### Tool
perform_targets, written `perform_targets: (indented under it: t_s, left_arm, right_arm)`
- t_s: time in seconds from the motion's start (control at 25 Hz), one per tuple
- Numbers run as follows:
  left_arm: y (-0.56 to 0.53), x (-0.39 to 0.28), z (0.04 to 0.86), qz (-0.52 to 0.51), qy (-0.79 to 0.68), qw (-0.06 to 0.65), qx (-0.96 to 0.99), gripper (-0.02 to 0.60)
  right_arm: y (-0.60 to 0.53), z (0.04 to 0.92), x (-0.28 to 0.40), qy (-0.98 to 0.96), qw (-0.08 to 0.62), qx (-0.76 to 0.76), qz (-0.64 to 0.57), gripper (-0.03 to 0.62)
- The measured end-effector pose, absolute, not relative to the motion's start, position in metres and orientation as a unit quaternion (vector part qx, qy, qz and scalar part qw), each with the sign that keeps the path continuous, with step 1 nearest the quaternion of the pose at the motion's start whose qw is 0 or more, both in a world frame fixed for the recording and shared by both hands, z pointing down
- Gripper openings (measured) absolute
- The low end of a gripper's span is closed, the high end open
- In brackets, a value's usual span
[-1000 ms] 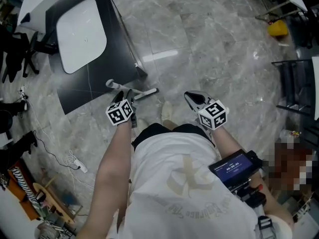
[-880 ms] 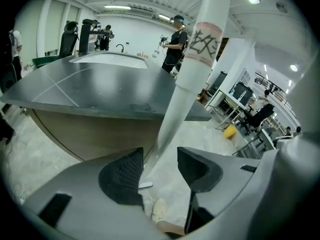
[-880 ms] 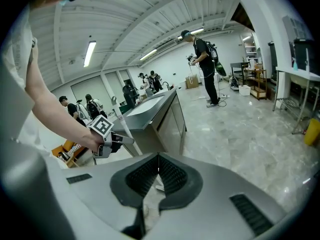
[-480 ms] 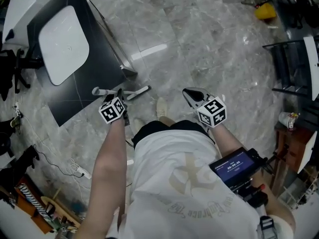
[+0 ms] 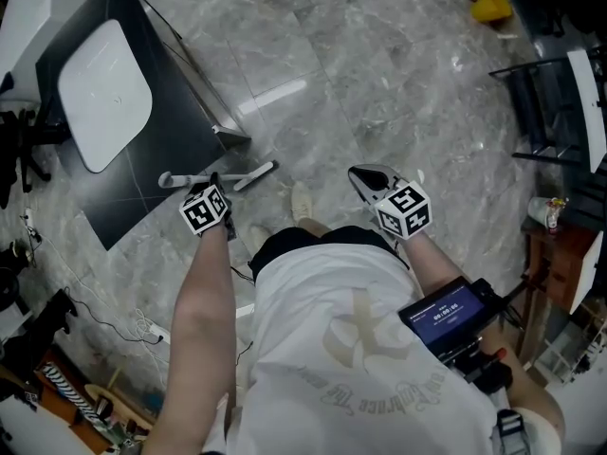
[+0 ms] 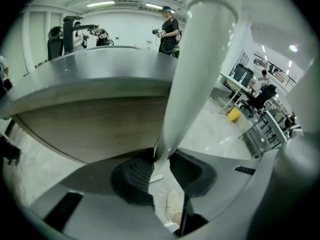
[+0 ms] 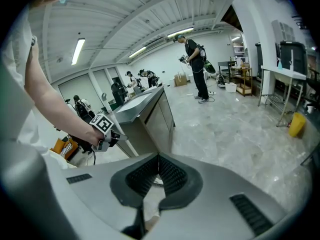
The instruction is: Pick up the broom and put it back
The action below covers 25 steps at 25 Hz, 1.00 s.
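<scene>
The broom's pale handle (image 5: 248, 173) lies low across the marble floor beside the black table. My left gripper (image 5: 215, 182) reaches down onto it. In the left gripper view the white handle (image 6: 186, 84) runs up from between the jaws, which are closing, and both ribbed pads (image 6: 136, 173) meet its sides. My right gripper (image 5: 366, 179) hovers above the floor to the right of the handle, jaws shut with nothing in them (image 7: 158, 159). From the right gripper view I see the left gripper (image 7: 116, 135) on the handle (image 7: 129, 146).
A black table (image 5: 180, 112) carrying a white rounded pad (image 5: 102, 93) stands at the left, with one leg foot (image 5: 232, 138) near the handle. My shoe (image 5: 302, 200) is close by. Cables (image 5: 142, 325) lie left, a yellow object (image 5: 493, 6) and a dark rack (image 5: 548, 98) right.
My left gripper has sunk onto the broom handle and its jaws have come in round it. The right gripper has shifted a little sideways.
</scene>
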<state>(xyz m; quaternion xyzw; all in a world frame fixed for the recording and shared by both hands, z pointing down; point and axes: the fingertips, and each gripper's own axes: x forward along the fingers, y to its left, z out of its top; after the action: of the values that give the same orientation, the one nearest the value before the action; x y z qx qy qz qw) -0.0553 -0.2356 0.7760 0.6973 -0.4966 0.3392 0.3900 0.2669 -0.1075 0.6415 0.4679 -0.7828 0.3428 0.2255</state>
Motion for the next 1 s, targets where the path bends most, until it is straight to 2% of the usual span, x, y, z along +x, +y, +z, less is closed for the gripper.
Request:
perform_targets:
  t_s: [0.56,1.0]
  left_arm:
    - [-0.182,-0.057,0.765,0.381,-0.473,0.377,0.699,0.095]
    - [-0.156,-0.077,0.723,0.35,-0.484,0.348,0.722,0.095]
  right_arm:
    - [-0.118,0.639,0.247,-0.805,0.214,0.44,0.334,0.017]
    - [-0.119,0.639,0.216,-0.826,0.212,0.413,0.319,0.017]
